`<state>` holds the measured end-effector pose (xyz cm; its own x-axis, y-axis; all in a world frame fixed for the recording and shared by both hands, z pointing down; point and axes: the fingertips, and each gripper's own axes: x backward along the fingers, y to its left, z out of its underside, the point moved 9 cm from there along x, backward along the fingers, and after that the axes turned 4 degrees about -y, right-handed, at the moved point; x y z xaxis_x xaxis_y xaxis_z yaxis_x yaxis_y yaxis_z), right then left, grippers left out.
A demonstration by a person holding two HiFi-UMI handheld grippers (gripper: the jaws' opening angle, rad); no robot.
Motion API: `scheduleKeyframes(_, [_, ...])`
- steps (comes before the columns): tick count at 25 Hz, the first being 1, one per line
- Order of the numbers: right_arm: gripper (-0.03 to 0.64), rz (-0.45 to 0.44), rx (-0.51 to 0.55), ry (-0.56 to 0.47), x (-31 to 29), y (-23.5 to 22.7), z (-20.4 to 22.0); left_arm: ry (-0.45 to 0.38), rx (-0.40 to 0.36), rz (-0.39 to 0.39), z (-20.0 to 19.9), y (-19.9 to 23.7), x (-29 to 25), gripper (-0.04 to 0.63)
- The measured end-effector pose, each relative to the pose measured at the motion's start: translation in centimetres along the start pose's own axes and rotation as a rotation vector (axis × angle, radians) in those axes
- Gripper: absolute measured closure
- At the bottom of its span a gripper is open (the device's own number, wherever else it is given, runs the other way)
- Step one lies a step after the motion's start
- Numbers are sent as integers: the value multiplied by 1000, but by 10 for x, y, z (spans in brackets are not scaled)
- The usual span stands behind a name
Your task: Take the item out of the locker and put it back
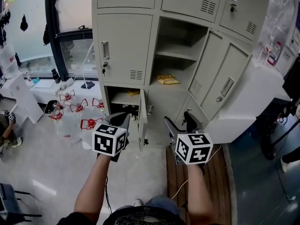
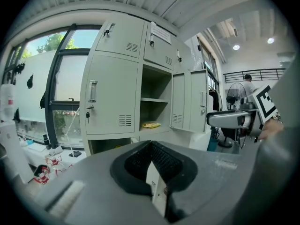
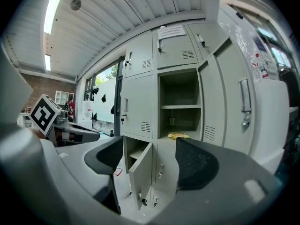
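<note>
Close in with right tool [image 1: 179, 122] (jaws apart, empty), go in level and pinch the packet [image 1: 168, 79] lying at the front of the open middle bay [image 1: 180, 62] of the locker [image 1: 124, 46], left tool [image 1: 121, 119] jaws together and empty; count: two tools, one packet there, two bays seen open.

The yellow packet [image 1: 168, 79] in the locker [image 1: 126, 41] is too small to identify, the locker's top cropped.

Clear jugs [image 1: 70, 125] with red caps stand on the grey floor [image 1: 47, 168] below the window [image 1: 79, 55].
</note>
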<state>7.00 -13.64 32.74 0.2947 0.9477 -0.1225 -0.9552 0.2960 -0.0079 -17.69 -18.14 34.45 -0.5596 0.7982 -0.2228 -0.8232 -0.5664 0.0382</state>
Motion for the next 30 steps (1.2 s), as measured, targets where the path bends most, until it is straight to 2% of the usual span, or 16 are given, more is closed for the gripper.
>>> scheduleKeyframes(10, [268, -27, 30, 5, -47, -17, 1, 1, -2, -19, -2, 15, -27, 594])
scheduleKeyframes(15, [272, -62, 48, 4, -88, -36, -2, 9, -8, -57, -2, 29, -46, 594])
scheduleKeyframes(30, [308, -165, 115, 80, -203, -101, 0, 30, 7, -131, -19, 42, -133, 594])
